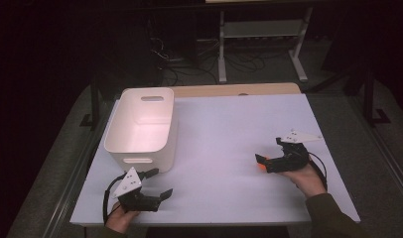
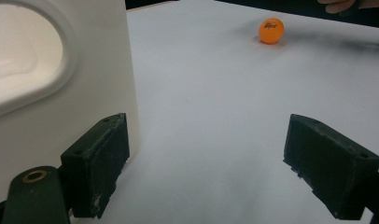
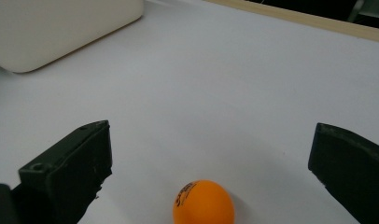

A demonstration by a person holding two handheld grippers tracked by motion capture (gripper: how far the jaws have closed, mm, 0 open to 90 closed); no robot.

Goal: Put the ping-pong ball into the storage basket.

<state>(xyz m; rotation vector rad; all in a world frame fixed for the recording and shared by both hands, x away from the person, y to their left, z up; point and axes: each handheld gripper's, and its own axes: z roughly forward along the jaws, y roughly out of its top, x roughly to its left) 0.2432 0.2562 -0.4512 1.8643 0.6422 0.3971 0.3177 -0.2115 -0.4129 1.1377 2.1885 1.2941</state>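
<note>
An orange ping-pong ball [image 3: 204,203] with black print lies on the white table, low between the two jaws of my right gripper [image 3: 211,142], which stand wide apart and do not touch it. From above, the ball [image 1: 261,167] peeks out beside the right gripper [image 1: 269,150] at the table's right side. My left gripper [image 1: 161,182] is open near the front left edge, just in front of the white bin [image 1: 140,124]. In the left gripper view the jaws of the left gripper [image 2: 206,158] are spread with nothing between them, and the ball [image 2: 271,30] lies far off.
The white bin's handle wall [image 2: 61,93] stands close to the left jaw. The bin's inside looks bare. A wooden strip [image 1: 234,90] runs along the table's far edge. A metal stand and cables [image 1: 224,54] are on the floor beyond. The other hand [image 2: 339,4] shows behind the ball.
</note>
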